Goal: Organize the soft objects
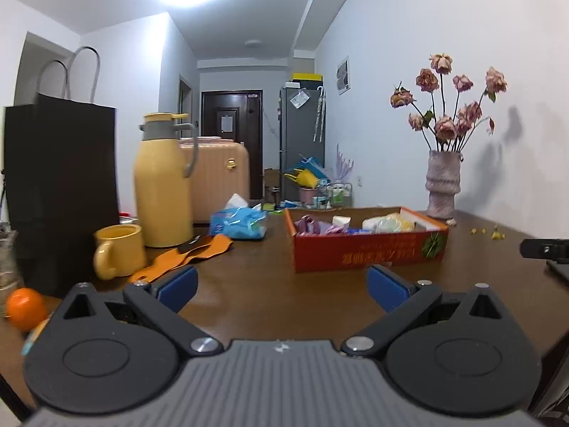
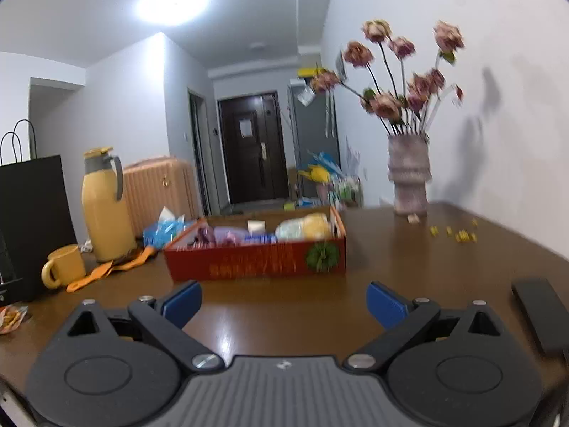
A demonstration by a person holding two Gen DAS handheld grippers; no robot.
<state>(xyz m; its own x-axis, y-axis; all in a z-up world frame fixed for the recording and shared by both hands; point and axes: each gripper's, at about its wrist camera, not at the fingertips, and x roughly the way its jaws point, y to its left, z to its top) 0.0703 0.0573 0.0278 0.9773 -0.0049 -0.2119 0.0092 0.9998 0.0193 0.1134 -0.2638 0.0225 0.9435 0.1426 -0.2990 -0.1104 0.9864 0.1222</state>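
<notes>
Brown table (image 1: pixel 270 284) across the whole near view, reaching to the far wall. Black bag (image 1: pixel 60 185) standing tall at far left, yellow flask (image 1: pixel 161 185) just right of it, vase (image 1: pixel 442 185) of dried roses at far right against the wall. Red box (image 1: pixel 366 245) near centre, open-topped, already holding soft things: purple cloth at its left end, pale and yellowish bundles toward its right. Blue packet (image 1: pixel 238 222) of tissues left of the box and a little farther back, apart from it. Orange strap (image 1: pixel 185 254) lying flat between packet and mug (image 1: pixel 119 251), one end tucked near the flask base. Orange fruit (image 1: pixel 25 307) at the near left edge.

Left gripper (image 1: pixel 282 284) spread wide, pinching nothing, low over bare table short of the box. Right gripper (image 2: pixel 284 300) likewise spread and empty, facing the box (image 2: pixel 256 256) from the near side; view somewhat blurred.

Probably between picks, with strap and packet the loose soft things left outside. For the strap: best approached by the left tool, low and from the near side, closing across its width where it lies clear of mug and flask, then lifted high enough to clear the box wall. For the packet: a mid-body pinch, gentle, to avoid crushing. Worth keeping wide of the mug, easily knocked.
</notes>
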